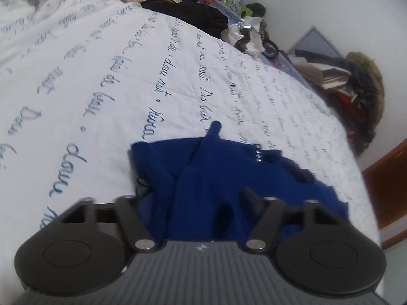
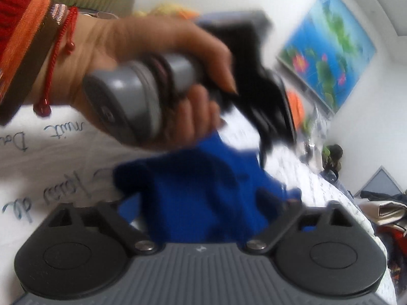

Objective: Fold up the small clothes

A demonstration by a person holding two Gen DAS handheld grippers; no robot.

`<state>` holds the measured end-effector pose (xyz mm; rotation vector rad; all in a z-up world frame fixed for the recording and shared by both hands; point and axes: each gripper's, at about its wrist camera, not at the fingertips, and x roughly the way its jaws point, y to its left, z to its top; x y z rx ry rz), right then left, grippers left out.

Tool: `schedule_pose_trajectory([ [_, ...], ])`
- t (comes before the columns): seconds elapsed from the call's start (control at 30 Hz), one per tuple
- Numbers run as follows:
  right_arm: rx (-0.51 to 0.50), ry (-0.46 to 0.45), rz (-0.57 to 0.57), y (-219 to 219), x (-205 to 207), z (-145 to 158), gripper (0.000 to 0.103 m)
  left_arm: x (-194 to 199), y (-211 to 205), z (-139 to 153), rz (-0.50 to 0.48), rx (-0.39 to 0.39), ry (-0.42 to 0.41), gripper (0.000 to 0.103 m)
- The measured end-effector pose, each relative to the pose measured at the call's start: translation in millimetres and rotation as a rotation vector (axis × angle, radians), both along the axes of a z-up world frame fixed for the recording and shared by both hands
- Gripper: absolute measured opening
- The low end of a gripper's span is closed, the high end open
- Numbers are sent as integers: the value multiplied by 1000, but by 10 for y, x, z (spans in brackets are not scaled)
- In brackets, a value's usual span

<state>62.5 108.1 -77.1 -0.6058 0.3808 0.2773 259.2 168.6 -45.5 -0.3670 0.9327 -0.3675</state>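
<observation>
A small royal-blue knit garment [image 1: 229, 172] lies bunched on a white bedspread [image 1: 101, 76] printed with blue script. In the left wrist view it drapes over my left gripper [image 1: 195, 200] and hides the fingertips; the jaws seem closed on its near edge. In the right wrist view the same blue garment [image 2: 203, 198] is pinched in my right gripper [image 2: 203, 216], fingertips buried in the cloth. The person's hand holding the left gripper [image 2: 267, 117] hovers just above the garment there, motion-blurred.
Piled clothes and clutter [image 1: 193, 12] line the far edge of the bed. A fur-trimmed jacket [image 1: 361, 96] and bags sit at the right. A wooden edge [image 1: 386, 183] borders the bed. A blue flower picture [image 2: 328, 48] hangs on the wall.
</observation>
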Motion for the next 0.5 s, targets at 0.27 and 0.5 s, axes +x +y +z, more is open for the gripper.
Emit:
schedule_pose_trajectory([
  [0.27,70,55,55,-81,-83,22,12,-61,-104,84,58,148,-33,10],
  [0.5,184,-19,58,-524,-289,261,10,-272,-420,571,91,203,-124,9],
])
